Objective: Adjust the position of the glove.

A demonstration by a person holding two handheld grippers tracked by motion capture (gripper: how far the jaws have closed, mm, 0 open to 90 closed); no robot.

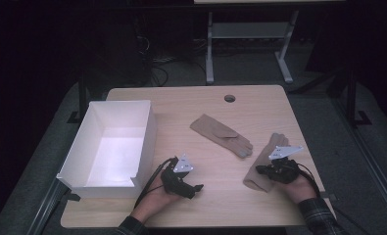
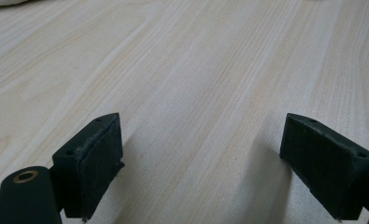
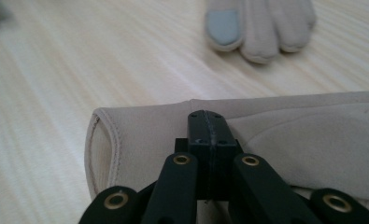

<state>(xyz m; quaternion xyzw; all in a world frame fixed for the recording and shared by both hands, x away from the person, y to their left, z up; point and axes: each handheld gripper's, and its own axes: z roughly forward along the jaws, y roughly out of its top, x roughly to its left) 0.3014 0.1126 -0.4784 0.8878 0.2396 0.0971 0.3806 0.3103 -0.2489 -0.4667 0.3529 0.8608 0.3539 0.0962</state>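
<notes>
R claw (image 3: pixel 206 140) clenched, jaws pressed together over cuff end of near glove (image 3: pixel 313 140) on worktop (image 1: pixel 220 205), 2nd glove (image 1: pixel 222 134) just beyond it, L claw (image 2: pixel 203 163) released w/ jaws wide over bare wood, white box (image 1: pixel 113 147) to its left.

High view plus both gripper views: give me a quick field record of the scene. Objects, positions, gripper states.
surface: wooden table
box: white box, open top, left side of table, nothing visible inside
glove A: tan glove, flat near table centre, grey patch on one fingertip
glove B: second tan glove, right side, cuff toward the person
left gripper: jaws wide apart over bare wood, holding nothing
right gripper: jaws closed, over glove B near its cuff; grip on fabric not confirmable
</notes>
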